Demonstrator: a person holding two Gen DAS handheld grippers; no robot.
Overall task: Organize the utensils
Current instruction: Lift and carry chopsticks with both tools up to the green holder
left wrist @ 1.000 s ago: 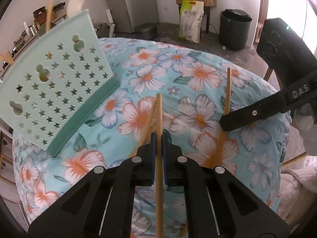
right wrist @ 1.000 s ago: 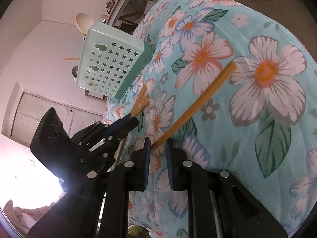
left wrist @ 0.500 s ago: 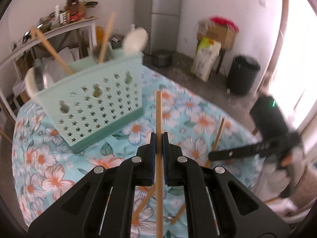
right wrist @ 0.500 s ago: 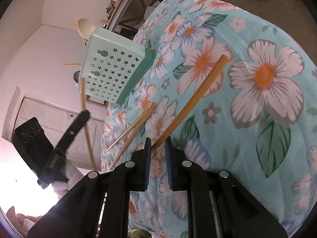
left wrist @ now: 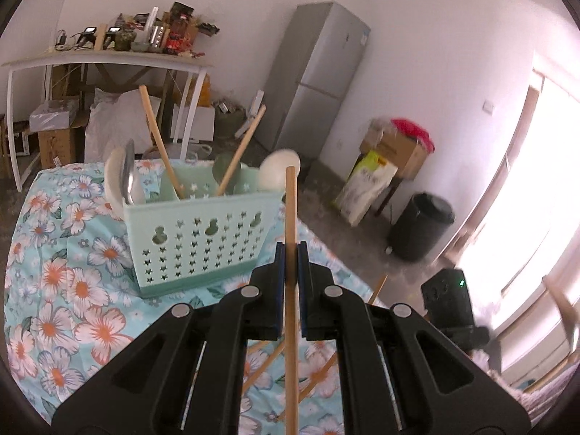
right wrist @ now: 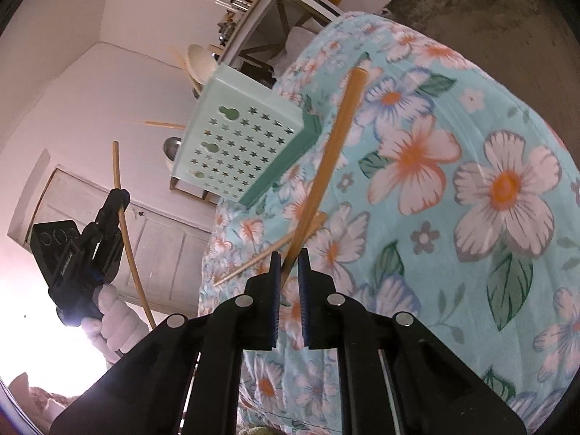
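L chopstick raised; "DAS" hidden.

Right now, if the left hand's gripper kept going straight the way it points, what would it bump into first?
Probably the mint-green utensil basket. The left gripper, its fingers shut on a wooden chopstick, points just past the basket's right edge, so the chopstick's tip might reach that corner or the pale spoon first. Depth is hard to judge.

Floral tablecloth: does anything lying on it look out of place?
Yes. Two loose chopsticks lie crossed on the floral tablecloth, outside the mint utensil basket, which already holds spoons and chopsticks upright. Nothing looks spilled or broken.
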